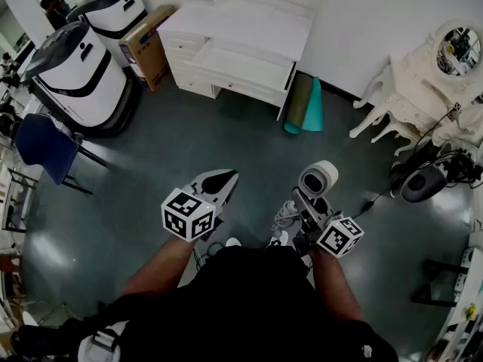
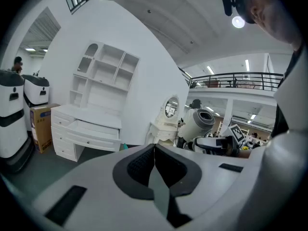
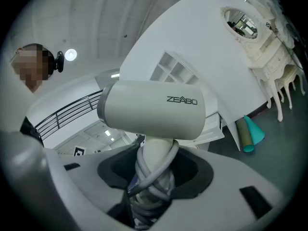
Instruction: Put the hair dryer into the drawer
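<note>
The person stands on the dark floor point(image 1: 226, 142) with a gripper in each hand, facing a white bench point(image 1: 249, 21) set against the far wall. Its wide drawer point(image 1: 240, 68) is pulled out.

The hair dryer point(image 3: 154, 109) is in the right gripper point(image 1: 300, 204), held out in front of the person's right side and well apart from the drawer, with open floor between them. The jaws are spread wide and clamp the handle point(image 3: 156, 150), which has the grey cord point(image 3: 150, 174) wound round it in several loops. The handle's long axis runs straight out along the jaws, toward the bench. The barrel sits crosswise at the handle's far end. It does not lie level: the gripper is rolled, so the barrel tilts steeply and its darker ringed end faces up toward the person's head, while the other end points down toward the floor. The maker's name is printed on the side of the barrel that faces the jaws.

The left gripper point(image 2: 154, 150) is held just beside it, angled slightly downward. Its jaws are pressed together with nothing between them.

Two rolled mats point(image 1: 305, 104) lean by the bench's right end, and a cardboard box point(image 1: 147, 42) stands at its left. An ornate white dressing table with an oval mirror point(image 1: 457, 47) stands off to the right.
</note>
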`<state>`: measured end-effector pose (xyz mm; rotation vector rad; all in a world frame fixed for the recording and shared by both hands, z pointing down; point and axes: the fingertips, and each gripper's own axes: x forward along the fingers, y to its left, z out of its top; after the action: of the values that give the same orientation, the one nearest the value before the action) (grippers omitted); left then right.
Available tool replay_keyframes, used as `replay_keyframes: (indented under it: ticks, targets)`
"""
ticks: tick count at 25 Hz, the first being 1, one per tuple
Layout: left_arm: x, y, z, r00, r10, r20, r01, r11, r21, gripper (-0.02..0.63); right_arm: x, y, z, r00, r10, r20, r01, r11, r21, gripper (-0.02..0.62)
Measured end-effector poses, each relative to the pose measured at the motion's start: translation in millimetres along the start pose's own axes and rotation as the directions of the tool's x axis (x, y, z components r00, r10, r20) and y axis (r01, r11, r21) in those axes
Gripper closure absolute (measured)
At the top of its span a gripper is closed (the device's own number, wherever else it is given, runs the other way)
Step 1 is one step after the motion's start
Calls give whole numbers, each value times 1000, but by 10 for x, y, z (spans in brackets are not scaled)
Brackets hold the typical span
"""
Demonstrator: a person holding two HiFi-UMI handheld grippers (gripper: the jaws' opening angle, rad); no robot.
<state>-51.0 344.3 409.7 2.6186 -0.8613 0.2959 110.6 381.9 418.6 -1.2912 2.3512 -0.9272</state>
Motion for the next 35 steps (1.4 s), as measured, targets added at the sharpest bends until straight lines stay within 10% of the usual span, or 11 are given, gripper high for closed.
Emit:
replay_keyframes:
  ticks: [35]
  targets:
    - [-214, 232, -266, 1000, 9, -29, -10, 999, -33, 595, 264, 174, -190, 999, 30, -18, -29, 999, 29, 387]
